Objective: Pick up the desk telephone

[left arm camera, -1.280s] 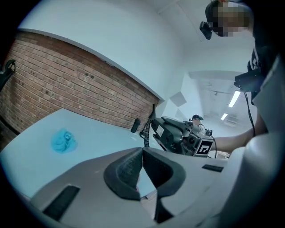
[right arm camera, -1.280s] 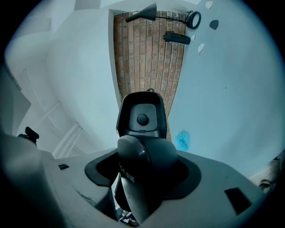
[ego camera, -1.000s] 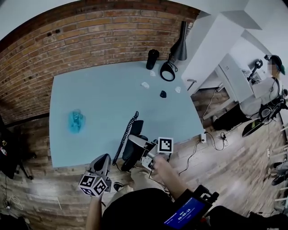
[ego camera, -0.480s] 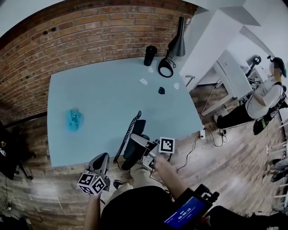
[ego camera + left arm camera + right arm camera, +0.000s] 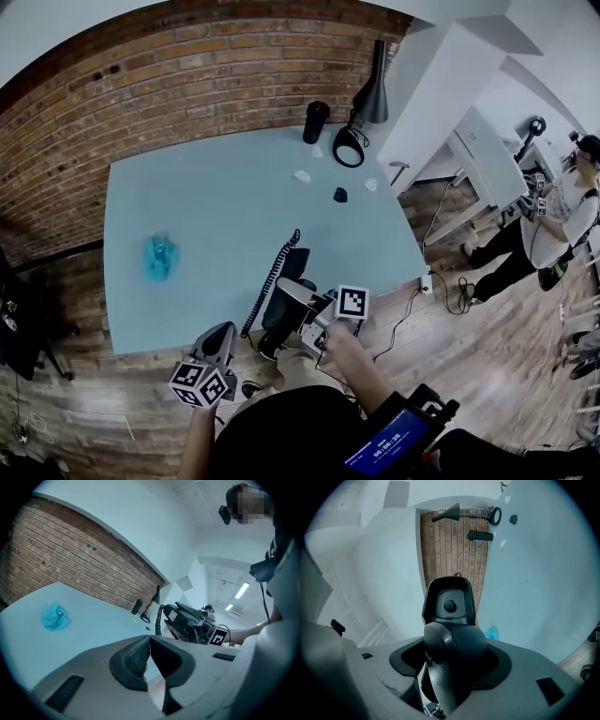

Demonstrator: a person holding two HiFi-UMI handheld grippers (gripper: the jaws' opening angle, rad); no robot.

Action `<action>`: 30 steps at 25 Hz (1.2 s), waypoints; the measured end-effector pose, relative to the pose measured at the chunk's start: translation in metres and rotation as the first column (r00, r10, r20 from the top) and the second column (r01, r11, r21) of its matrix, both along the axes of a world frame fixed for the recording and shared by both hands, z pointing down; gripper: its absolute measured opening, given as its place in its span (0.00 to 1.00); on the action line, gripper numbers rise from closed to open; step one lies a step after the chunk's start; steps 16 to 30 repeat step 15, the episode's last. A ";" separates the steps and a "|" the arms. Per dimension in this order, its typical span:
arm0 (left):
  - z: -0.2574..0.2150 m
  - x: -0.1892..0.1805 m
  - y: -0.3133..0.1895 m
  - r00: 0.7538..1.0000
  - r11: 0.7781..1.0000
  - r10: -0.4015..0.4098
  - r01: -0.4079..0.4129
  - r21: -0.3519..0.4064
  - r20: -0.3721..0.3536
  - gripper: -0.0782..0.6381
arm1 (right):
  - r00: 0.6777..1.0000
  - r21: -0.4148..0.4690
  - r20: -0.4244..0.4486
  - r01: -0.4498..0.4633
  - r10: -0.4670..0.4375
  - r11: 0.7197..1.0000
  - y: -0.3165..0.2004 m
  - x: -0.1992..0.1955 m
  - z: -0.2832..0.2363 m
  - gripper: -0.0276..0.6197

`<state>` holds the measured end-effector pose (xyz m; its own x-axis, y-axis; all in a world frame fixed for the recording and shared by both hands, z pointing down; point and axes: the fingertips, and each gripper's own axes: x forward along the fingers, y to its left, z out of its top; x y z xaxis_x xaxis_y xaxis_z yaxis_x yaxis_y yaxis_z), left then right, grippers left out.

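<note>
Head view: right gripper point(image 5: 314, 330) has the desk telephone point(image 5: 284, 286) at the near edge of the tabletop point(image 5: 216, 206), coiled cord point(image 5: 272, 281) trailing back across it. Left gripper point(image 5: 217, 339) sits beside, apart. Left gripper view: jaws together, nothing between them; the telephone looks tilted and clear of the surface. Right gripper view: jaws clamped on the dark body. Lift level, squeeze firm, and watch cord slack.

A table point(image 5: 216, 197) stands before a brick wall point(image 5: 169, 84). At its near edge is the telephone point(image 5: 281, 281), clamped in the right gripper point(image 5: 449, 660). The left gripper point(image 5: 149, 654) is to its left, off the table. A cloth point(image 5: 159, 258) lies far left — a lamp point(image 5: 368, 89) and cylinder point(image 5: 316, 122) stand at the far right corner.
</note>
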<state>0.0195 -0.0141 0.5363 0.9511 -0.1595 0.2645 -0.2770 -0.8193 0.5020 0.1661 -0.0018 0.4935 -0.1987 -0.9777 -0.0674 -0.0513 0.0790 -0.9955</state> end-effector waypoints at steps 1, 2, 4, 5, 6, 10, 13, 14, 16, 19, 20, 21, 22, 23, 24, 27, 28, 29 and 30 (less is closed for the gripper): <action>0.000 -0.001 0.000 1.000 1.000 0.000 0.000 0.001 0.001 0.12 | 1.000 0.000 -0.001 0.003 -0.003 1.000 -0.001 -0.001 0.000 0.47; 0.001 -0.002 -0.001 1.000 1.000 0.000 0.000 0.001 0.002 0.12 | 1.000 -0.001 -0.004 0.007 -0.007 1.000 -0.002 -0.002 0.001 0.47; 0.002 -0.003 -0.004 1.000 1.000 -0.005 0.005 0.000 0.005 0.12 | 1.000 -0.006 -0.006 0.014 -0.014 1.000 -0.006 -0.003 0.003 0.47; 0.003 -0.003 -0.006 1.000 1.000 -0.008 0.008 -0.001 0.006 0.12 | 1.000 -0.008 -0.005 0.016 -0.016 1.000 -0.007 -0.003 0.004 0.47; 0.004 -0.002 -0.007 1.000 1.000 -0.011 0.011 -0.002 0.008 0.12 | 1.000 -0.009 -0.005 0.018 -0.018 1.000 -0.009 -0.002 0.004 0.47; 0.005 -0.002 -0.012 1.000 1.000 -0.019 0.019 -0.008 0.012 0.12 | 1.000 -0.011 -0.004 0.017 -0.017 1.000 -0.016 0.002 0.004 0.47; 0.008 -0.002 -0.014 1.000 1.000 -0.020 0.021 -0.011 0.015 0.12 | 1.000 -0.015 -0.006 0.016 -0.016 1.000 -0.018 0.006 0.006 0.47; 0.009 -0.001 -0.014 1.000 1.000 -0.021 0.021 -0.012 0.016 0.12 | 1.000 -0.018 -0.010 0.015 -0.016 1.000 -0.018 0.007 0.008 0.47; 0.010 -0.001 -0.015 1.000 1.000 -0.022 0.022 -0.012 0.017 0.12 | 1.000 -0.021 -0.013 0.015 -0.016 1.000 -0.018 0.009 0.009 0.47; 0.010 -0.001 -0.015 1.000 1.000 -0.022 0.022 -0.012 0.017 0.12 | 1.000 -0.021 -0.013 0.015 -0.016 1.000 -0.018 0.009 0.009 0.47; 0.010 -0.001 -0.015 1.000 1.000 -0.022 0.022 -0.012 0.017 0.12 | 1.000 -0.021 -0.013 0.015 -0.016 1.000 -0.018 0.009 0.009 0.47; 0.010 -0.001 -0.015 1.000 1.000 -0.022 0.022 -0.012 0.017 0.12 | 1.000 -0.021 -0.013 0.015 -0.016 1.000 -0.018 0.009 0.009 0.47; 0.010 -0.001 -0.015 1.000 1.000 -0.022 0.022 -0.012 0.017 0.12 | 1.000 -0.021 -0.013 0.015 -0.016 1.000 -0.018 0.009 0.009 0.47; 0.010 -0.001 -0.015 1.000 1.000 -0.022 0.022 -0.012 0.017 0.12 | 1.000 -0.021 -0.013 0.015 -0.016 1.000 -0.018 0.009 0.009 0.47; 0.010 -0.001 -0.015 1.000 1.000 -0.022 0.022 -0.012 0.017 0.12 | 1.000 -0.021 -0.013 0.015 -0.016 1.000 -0.018 0.009 0.009 0.47; 0.010 -0.001 -0.015 1.000 1.000 -0.022 0.022 -0.012 0.017 0.12 | 1.000 -0.021 -0.013 0.015 -0.016 1.000 -0.018 0.009 0.009 0.47; 0.010 -0.001 -0.015 1.000 1.000 -0.022 0.022 -0.012 0.017 0.12 | 1.000 -0.021 -0.013 0.015 -0.016 1.000 -0.018 0.009 0.009 0.47; 0.010 -0.001 -0.015 1.000 1.000 -0.022 0.022 -0.012 0.017 0.12 | 1.000 -0.021 -0.013 0.015 -0.016 1.000 -0.018 0.009 0.009 0.47; 0.010 -0.001 -0.015 1.000 1.000 -0.022 0.022 -0.012 0.017 0.12 | 1.000 -0.021 -0.013 0.015 -0.016 1.000 -0.018 0.009 0.009 0.47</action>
